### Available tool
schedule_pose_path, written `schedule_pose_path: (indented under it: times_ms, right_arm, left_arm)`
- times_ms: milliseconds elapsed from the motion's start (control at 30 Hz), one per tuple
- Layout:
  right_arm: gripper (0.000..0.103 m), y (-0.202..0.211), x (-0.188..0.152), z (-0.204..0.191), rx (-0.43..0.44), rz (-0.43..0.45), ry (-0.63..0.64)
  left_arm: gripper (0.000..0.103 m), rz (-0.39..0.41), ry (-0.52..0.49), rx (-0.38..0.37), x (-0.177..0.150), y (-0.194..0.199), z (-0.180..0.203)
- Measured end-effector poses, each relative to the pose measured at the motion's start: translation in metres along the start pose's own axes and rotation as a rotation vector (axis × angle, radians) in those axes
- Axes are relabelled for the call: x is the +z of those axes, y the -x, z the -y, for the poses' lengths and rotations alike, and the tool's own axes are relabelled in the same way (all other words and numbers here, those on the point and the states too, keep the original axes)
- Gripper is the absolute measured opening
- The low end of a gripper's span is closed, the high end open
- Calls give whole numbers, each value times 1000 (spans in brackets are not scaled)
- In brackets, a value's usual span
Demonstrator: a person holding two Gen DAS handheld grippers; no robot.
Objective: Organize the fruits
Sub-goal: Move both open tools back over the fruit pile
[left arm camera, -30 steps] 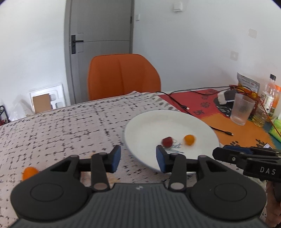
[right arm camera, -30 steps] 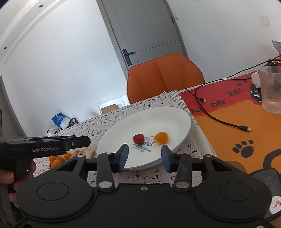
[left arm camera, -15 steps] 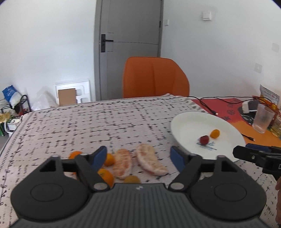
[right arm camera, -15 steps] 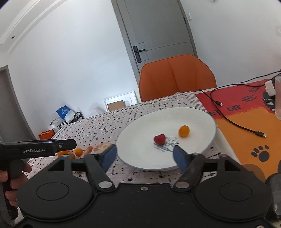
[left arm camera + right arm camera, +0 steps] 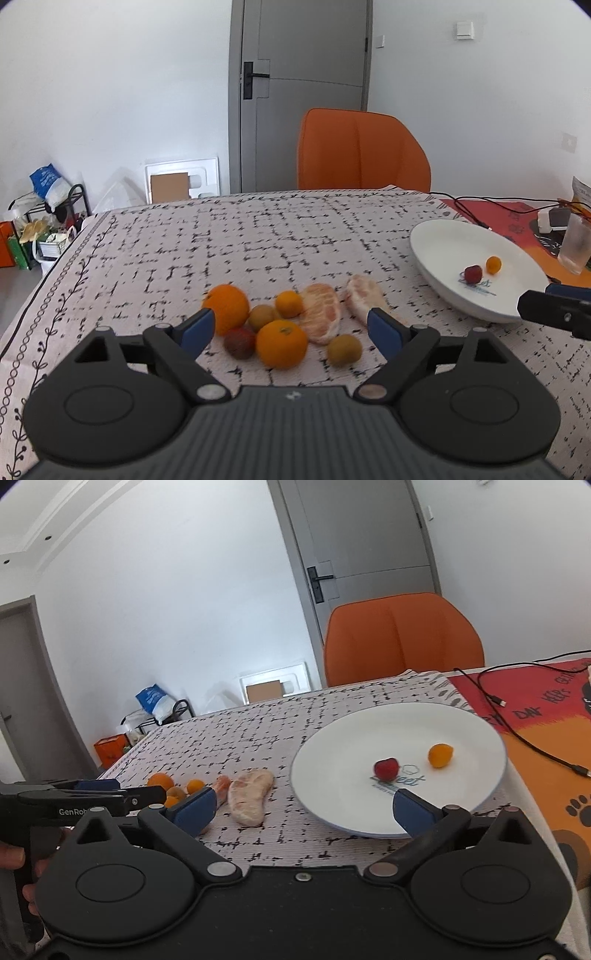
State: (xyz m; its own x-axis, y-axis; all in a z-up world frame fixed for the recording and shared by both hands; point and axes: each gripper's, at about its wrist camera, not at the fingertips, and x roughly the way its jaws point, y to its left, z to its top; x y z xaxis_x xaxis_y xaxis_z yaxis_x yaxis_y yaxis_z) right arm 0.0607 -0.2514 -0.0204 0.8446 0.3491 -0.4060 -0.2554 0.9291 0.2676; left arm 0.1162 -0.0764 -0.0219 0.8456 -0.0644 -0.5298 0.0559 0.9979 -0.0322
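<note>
Orange and brown fruit lies bunched on the patterned tablecloth (image 5: 258,236) just ahead of my left claw (image 5: 291,330), whose jaws stand wide and hold nothing, framing the near orange (image 5: 281,344) as the likeliest pick; my right claw (image 5: 303,808) is just as wide and empty, hanging at the near rim of the white plate (image 5: 332,786), far right of the pile, where a red fruit (image 5: 386,768) and a small orange one (image 5: 440,755) already sit, so I judge the rest belongs there too
</note>
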Motion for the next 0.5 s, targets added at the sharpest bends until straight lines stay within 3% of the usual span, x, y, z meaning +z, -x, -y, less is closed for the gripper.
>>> schedule_pose_path:
  times_ms: [500]
  right_arm:
    - [103,-16,2,-24,55,-12,35]
  left_arm:
    - [88,14,58,-8,-10,-4,-25]
